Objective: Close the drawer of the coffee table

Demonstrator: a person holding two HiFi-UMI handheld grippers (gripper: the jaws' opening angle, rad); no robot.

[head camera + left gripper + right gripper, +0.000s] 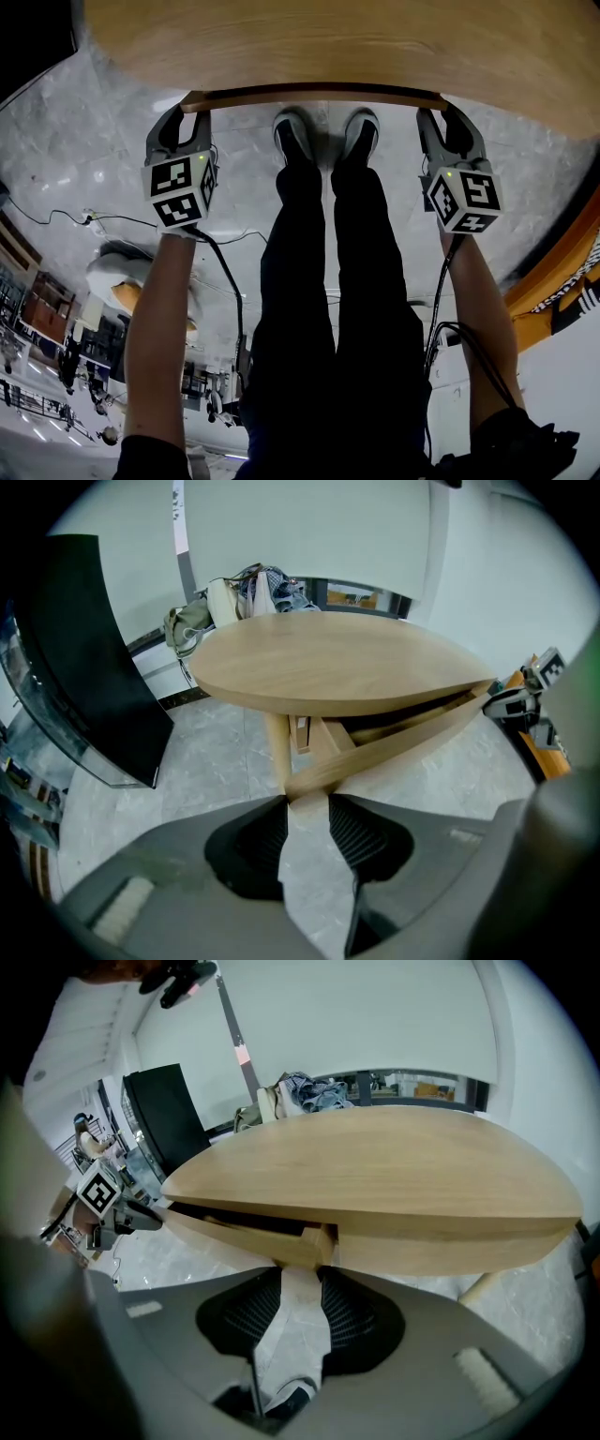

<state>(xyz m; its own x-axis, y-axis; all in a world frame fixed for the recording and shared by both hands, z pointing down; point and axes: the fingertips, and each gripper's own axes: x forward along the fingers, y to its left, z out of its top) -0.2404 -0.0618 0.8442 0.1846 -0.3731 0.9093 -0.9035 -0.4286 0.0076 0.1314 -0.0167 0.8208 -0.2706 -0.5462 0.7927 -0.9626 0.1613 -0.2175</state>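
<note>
The drawer point(314, 95) juts partly out, not yet closed. The left tool point(307, 802) and right tool point(302, 1272) each pinch an end of its front.

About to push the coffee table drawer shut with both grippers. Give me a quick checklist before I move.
1. Drawer shut: not ok; the drawer front angles out from under the table top.
2. One end of the front at the left gripper: ok.
3. Other end at the right gripper: ok.
4. Pads pressing on the front: cannot tell; both pairs of jaws stand apart.
5. Gap behind the front free of obstructions: cannot tell, it is dark.
</note>
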